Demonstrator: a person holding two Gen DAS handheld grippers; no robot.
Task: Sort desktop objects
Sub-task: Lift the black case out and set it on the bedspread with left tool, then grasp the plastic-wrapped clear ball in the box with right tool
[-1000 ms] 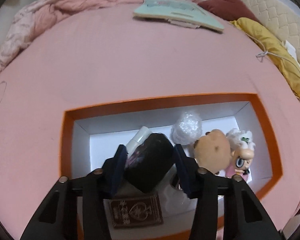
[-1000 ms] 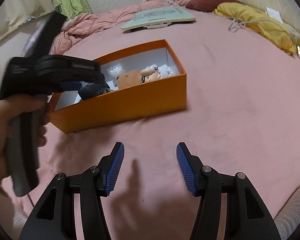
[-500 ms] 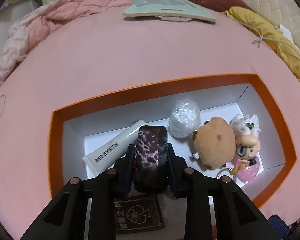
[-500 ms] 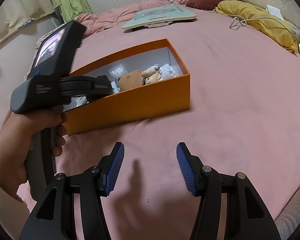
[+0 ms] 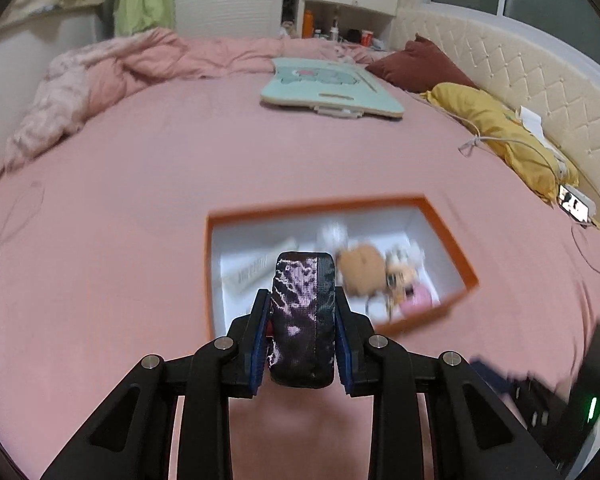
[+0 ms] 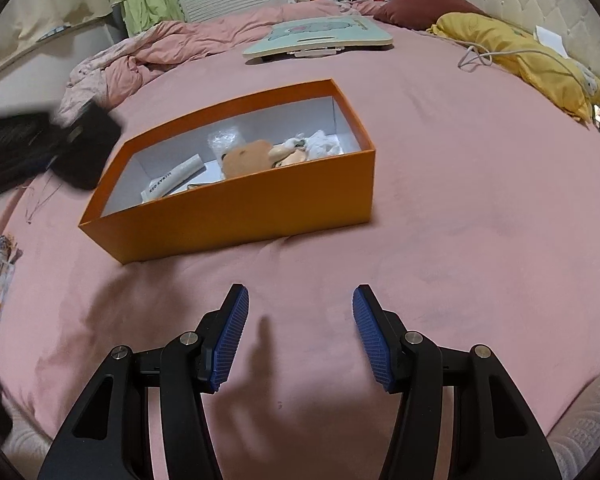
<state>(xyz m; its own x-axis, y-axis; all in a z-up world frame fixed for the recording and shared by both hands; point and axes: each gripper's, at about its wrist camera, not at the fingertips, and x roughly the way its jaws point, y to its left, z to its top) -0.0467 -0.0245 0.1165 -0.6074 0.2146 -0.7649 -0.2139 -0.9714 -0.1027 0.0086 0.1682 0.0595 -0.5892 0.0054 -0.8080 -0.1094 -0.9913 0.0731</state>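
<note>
Left wrist: left gripper [image 5: 302,330] clamps dark pouch [image 5: 303,320]; right wrist: right gripper [image 6: 300,334] wide, empty, orange box [image 6: 240,216] sidewall

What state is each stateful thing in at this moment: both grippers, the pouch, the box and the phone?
left gripper: shut on the dark patterned pouch
dark patterned pouch: held clear of the box
right gripper: open, empty, over the bedsheet
orange box: lidless, with a tube, plush toy and doll inside
phone: screen lit
</note>
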